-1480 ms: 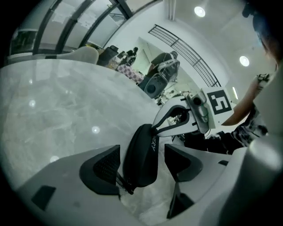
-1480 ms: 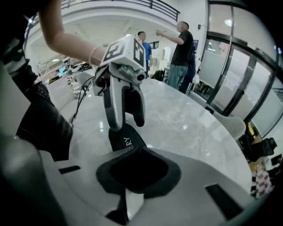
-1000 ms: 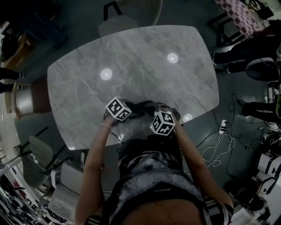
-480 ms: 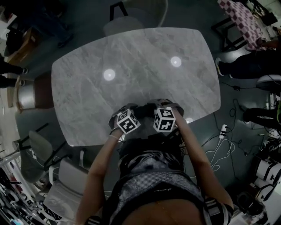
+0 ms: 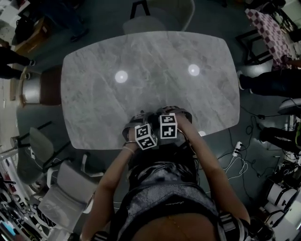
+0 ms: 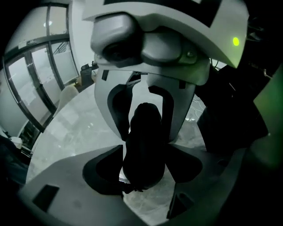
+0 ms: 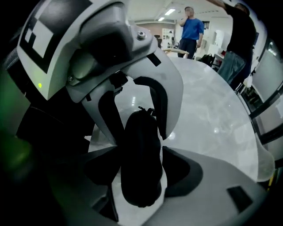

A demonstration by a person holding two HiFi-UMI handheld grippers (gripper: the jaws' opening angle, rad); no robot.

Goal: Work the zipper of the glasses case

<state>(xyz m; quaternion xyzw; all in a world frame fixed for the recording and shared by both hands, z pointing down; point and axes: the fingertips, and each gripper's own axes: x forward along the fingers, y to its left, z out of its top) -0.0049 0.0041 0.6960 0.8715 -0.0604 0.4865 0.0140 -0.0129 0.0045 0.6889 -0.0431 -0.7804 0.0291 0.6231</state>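
the person leans over a grey marbled table (image 5: 141, 61), and both arms meet at its near edge. the two marker cubes sit side by side there, the left one (image 5: 146, 136) tilted and the right one (image 5: 168, 126) just beside it and a little farther in. from the head view the glasses case is hidden under them.

the left hand-held gripper (image 6: 146, 150) points steeply down and is closed on the dark glasses case (image 6: 142, 132). the case fills the gap between its jaws and runs lengthwise away from the camera. the other gripper's white body looms just beyond it, and the pale table shows underneath.

the right hand-held gripper (image 7: 141, 154) also points steeply down and faces the left one across the same case. its jaws stand wide apart and have just been opening. the case lies between them, but they are not clamped on it. a small dark tab (image 7: 145, 109) sticks up at the far end of the case; whether it is the zipper pull is too dark to tell. whether the case touches the table cannot be told either.

two round light reflections (image 5: 121, 76) shine on the table. beyond its far end stand a person in a blue top (image 7: 191, 30) and another in a dark top (image 7: 236, 39). a chair (image 5: 160, 12) stands at the far side, and cables (image 5: 235, 150) lie on the floor to the right.
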